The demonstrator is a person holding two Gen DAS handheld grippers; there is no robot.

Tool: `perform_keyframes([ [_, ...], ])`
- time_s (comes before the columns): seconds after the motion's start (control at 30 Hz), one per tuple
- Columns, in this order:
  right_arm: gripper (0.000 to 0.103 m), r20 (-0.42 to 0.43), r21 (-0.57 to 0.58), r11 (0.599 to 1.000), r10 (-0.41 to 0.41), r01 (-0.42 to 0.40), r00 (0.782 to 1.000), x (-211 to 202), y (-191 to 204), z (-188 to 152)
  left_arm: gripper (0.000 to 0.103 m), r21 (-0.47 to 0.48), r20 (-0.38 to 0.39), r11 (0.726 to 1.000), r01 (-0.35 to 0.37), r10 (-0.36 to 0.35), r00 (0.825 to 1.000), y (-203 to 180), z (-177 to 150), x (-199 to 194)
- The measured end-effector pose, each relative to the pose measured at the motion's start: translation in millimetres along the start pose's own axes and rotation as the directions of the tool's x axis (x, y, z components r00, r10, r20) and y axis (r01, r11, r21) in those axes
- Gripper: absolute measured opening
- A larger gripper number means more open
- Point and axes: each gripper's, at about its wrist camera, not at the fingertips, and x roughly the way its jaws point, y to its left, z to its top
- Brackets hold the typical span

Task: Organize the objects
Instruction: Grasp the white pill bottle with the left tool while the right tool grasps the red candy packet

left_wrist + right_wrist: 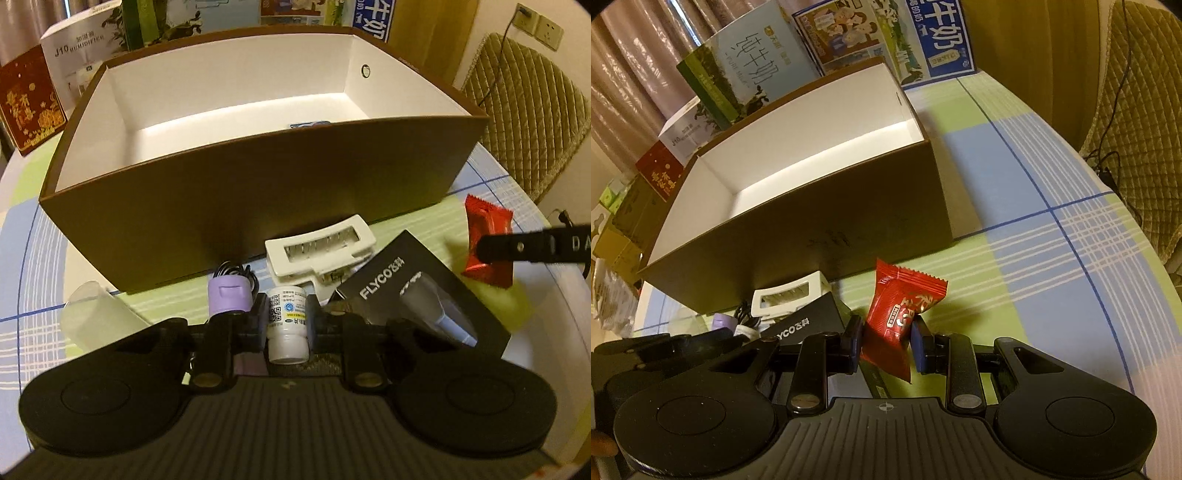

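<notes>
box (258, 221) sitting mid-table (1052, 192) | cartons (746, 74) standing behind it | hair clip (319, 247) lying against box front | bottle (287, 325) lying before clip, charger (229, 299) left of it, FLYCO box (417, 291) right | candy packet (899, 317) lying rightmost

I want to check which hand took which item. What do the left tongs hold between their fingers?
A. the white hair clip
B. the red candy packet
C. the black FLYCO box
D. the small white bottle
D: in the left wrist view the left tongs are closed on the small white bottle; the red candy packet is in the right tongs.
</notes>
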Motion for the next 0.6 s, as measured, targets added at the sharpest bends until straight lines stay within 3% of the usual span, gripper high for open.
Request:
perform_keyframes([
  [0.1,0.025,-0.003,0.001,1.000,0.002,-0.002,1.000,0.4,-1.4,-0.5,0.019,-0.006,-0.010,1.000,0.007,-0.007,1.000,0.1,-3.6,-0.5],
  [0.2,0.025,-0.005,0.002,1.000,0.002,-0.002,1.000,1.6,-1.4,-1.5,0.023,-0.012,-0.101,1.000,0.003,-0.004,0.995,-0.1,-4.8,14.4],
  [0.33,0.025,0.000,-0.003,1.000,0.004,-0.004,1.000,-0.1,-1.5,-1.9,0.022,-0.009,-0.085,1.000,-0.023,0.022,0.996,-4.5,-6.0,15.7],
  [0.6,0.025,0.007,-0.003,1.000,0.005,-0.005,1.000,-3.3,-5.6,-1.0,0.022,-0.040,-0.063,0.999,-0.007,0.005,0.998,1.0,-7.9,6.3],
])
